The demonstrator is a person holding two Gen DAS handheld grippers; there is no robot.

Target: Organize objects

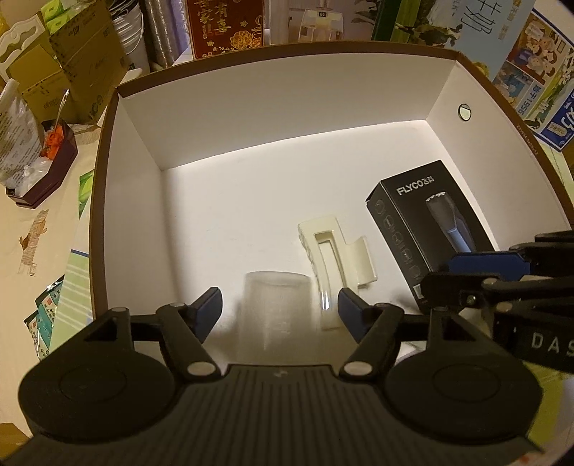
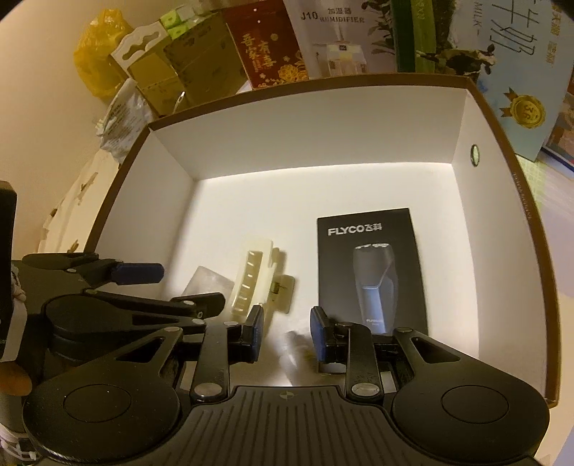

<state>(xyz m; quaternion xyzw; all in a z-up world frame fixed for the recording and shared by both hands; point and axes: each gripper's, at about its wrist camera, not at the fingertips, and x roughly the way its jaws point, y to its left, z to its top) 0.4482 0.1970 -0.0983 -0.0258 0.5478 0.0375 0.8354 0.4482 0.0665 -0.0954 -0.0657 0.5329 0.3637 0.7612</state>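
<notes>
Inside the large white-walled cardboard box with a brown rim [image 1: 136, 150] [image 2: 172, 172], three things lie on the floor, and both of your grippers hang over its near edge. Your left gripper [image 1: 279, 312] has its blue-padded fingers spread wide, and between them, at about 12 o'clock from the tips, sits a clear plastic cup [image 1: 274, 308]; it looks blurred, and you cannot tell whether either pad touches it. Just beside the cup, at 1 o'clock, lies a cream plastic hair claw clip [image 1: 333, 254], and at 2 o'clock from the clip rests a black rectangular shaver carton printed "FLYCO" [image 1: 423, 222], lying flat near the right-hand wall of the box. Your right gripper [image 1: 466, 272] [image 2: 287, 335] reaches in from 3 o'clock in the left camera, its fingers crossing over the near end of the carton. Seen from its own camera, its jaws stand at a moderate gap and hold nothing; bare box floor shows between the pads. From there the carton [image 2: 369, 272] lies at 1 o'clock, the clip [image 2: 254, 283] at 11 o'clock, and the cup [image 2: 211, 283] at 10 o'clock, partly hidden behind your left gripper [image 2: 175, 283]. Beyond the far wall, at 12 o'clock, stand a red gift box with gold characters [image 1: 226, 28] [image 2: 269, 53] and a white humidifier carton [image 2: 337, 39].
</notes>
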